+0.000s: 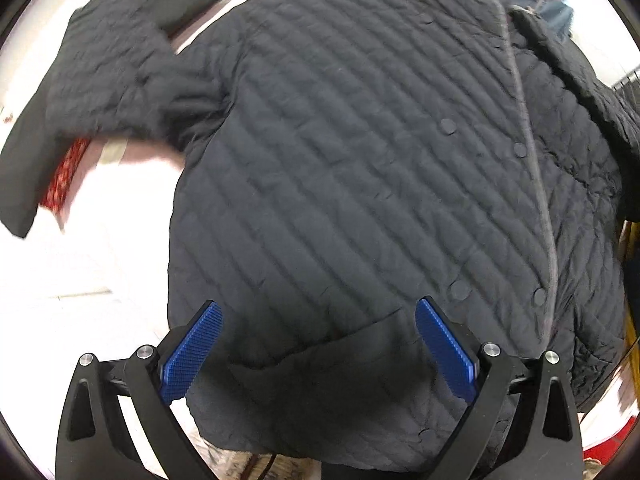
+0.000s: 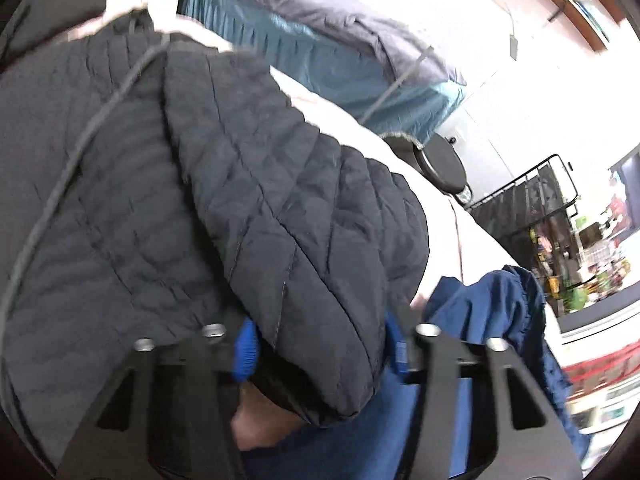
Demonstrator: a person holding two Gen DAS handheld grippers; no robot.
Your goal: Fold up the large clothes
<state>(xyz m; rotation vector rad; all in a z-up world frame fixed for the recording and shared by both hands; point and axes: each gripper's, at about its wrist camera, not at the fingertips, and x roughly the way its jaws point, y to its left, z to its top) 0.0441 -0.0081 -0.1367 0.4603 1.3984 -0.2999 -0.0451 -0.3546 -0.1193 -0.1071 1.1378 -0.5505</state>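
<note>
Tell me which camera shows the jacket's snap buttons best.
Left wrist: the quilted jacket lies spread out, its snap buttons visible beside the front placket. The right wrist view shows only a bunched sleeve, no buttons.

You can see a blue-skirted bed [image 2: 320,40] in the background; just below its corner sits a round black stool [image 2: 440,164], with a black wire rack [image 2: 532,196] farther right.

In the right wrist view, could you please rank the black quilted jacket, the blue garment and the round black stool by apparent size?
1. black quilted jacket, largest by far.
2. blue garment.
3. round black stool, smallest, though it sits farther from the camera, so its true size is unsure.
</note>
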